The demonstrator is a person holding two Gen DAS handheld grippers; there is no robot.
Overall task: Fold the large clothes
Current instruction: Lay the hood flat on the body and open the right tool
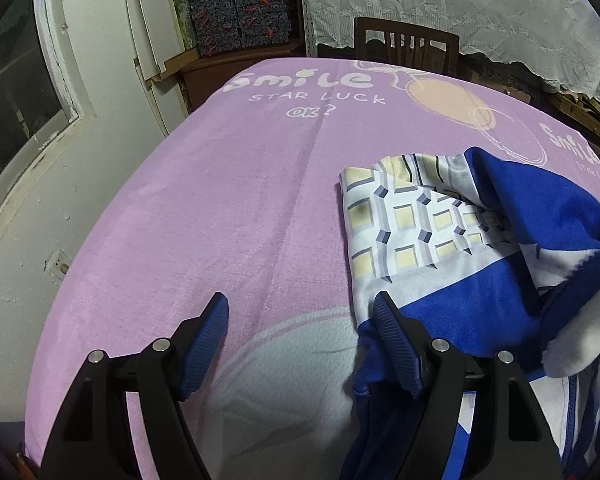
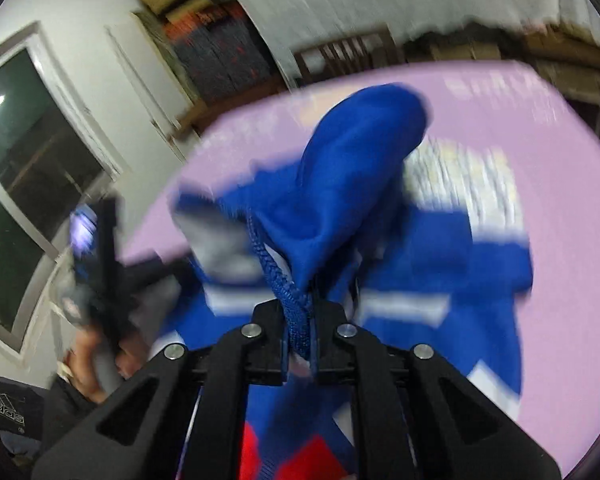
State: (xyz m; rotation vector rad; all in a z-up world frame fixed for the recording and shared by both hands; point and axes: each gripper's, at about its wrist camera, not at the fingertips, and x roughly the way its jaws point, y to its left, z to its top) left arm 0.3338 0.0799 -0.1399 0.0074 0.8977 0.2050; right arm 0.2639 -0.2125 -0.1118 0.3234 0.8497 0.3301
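Note:
A blue and white jacket [image 1: 452,248] with a yellow-square patterned panel lies crumpled on the right of a pink blanket-covered table [image 1: 220,208]. My left gripper [image 1: 302,312] is open and empty, low over the blanket at the jacket's left edge; its right finger [image 1: 396,340] overlaps the blue fabric. In the blurred right wrist view, my right gripper [image 2: 300,312] is shut on the jacket's blue zipper edge [image 2: 288,280] and holds the fabric [image 2: 352,184] lifted above the table. The left gripper [image 2: 108,256] shows there at the left.
A wooden chair [image 1: 406,42] stands behind the table's far edge. A white wall with a window [image 1: 16,92] is on the left. Stacked patterned boxes [image 1: 240,4] and a lace curtain [image 1: 460,4] are at the back.

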